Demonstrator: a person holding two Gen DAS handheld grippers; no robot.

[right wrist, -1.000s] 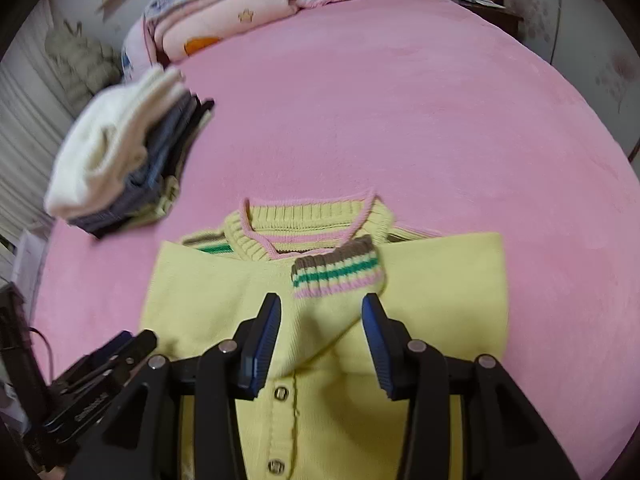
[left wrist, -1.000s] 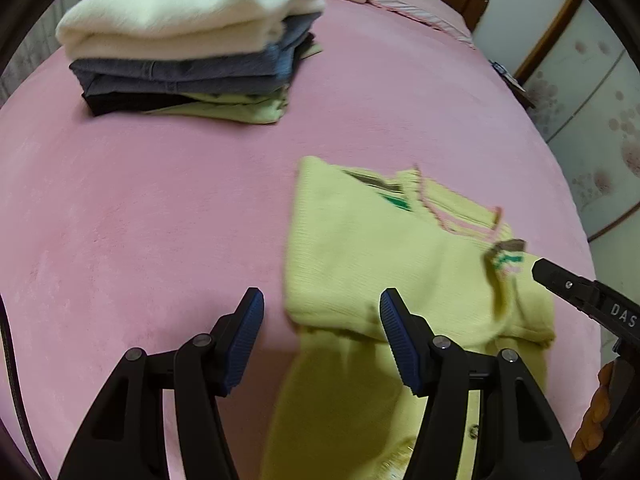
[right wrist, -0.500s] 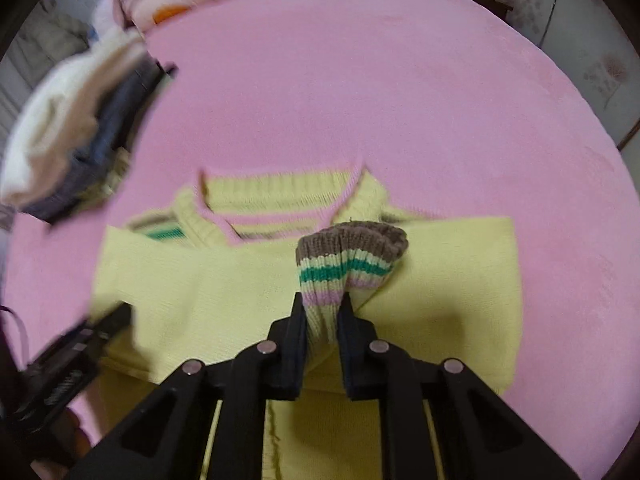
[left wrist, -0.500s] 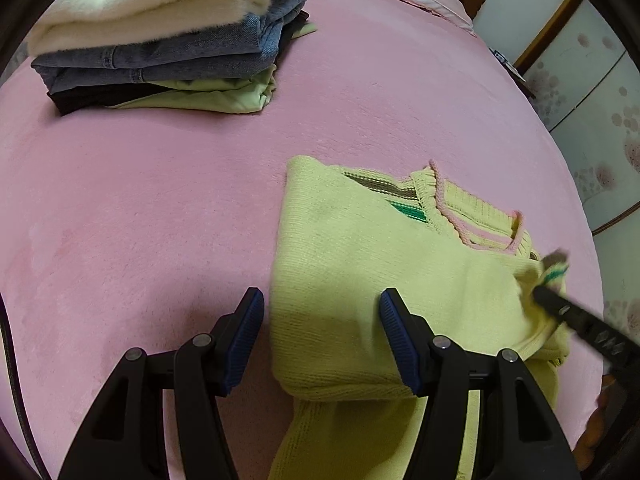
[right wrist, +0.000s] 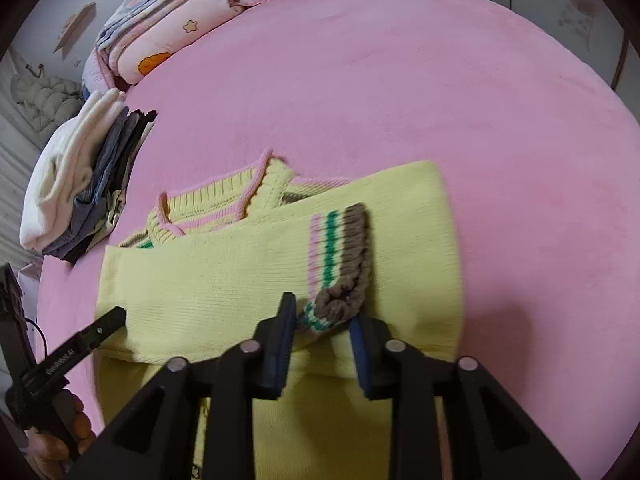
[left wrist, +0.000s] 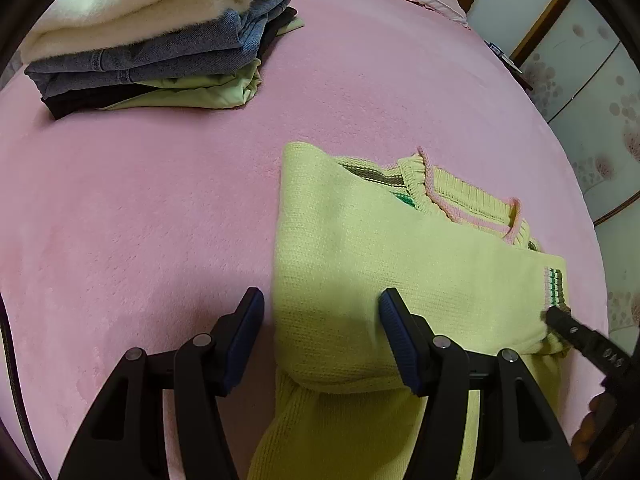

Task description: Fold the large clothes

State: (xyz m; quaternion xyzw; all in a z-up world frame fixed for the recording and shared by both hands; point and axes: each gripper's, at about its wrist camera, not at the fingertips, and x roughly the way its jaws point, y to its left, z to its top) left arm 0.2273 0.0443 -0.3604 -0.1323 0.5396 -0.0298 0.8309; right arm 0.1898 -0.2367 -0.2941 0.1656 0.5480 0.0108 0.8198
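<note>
Sleeve-fold step: the yellow knit cardigan [right wrist: 248, 280] lies on the pink bedspread [right wrist: 440, 80], its striped cuff [right wrist: 340, 272] laid across the chest and touching the right gripper [right wrist: 324, 320], whose fingers are part-spread w/ the cuff end between them. Left gripper [left wrist: 320, 320] is held wide open over the left folded edge; next, the hem likely needs to be gripped and brought up twd the collar. Vs 0.5 s ago, the cuff was pinched upright; now it's released and lies flat.

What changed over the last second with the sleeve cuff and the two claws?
The right claw closed on the striped cuff, carried the sleeve across the yellow sweater toward its right side, and has now parted around it. The left claw stayed open, and the folded stack is unchanged.
</note>
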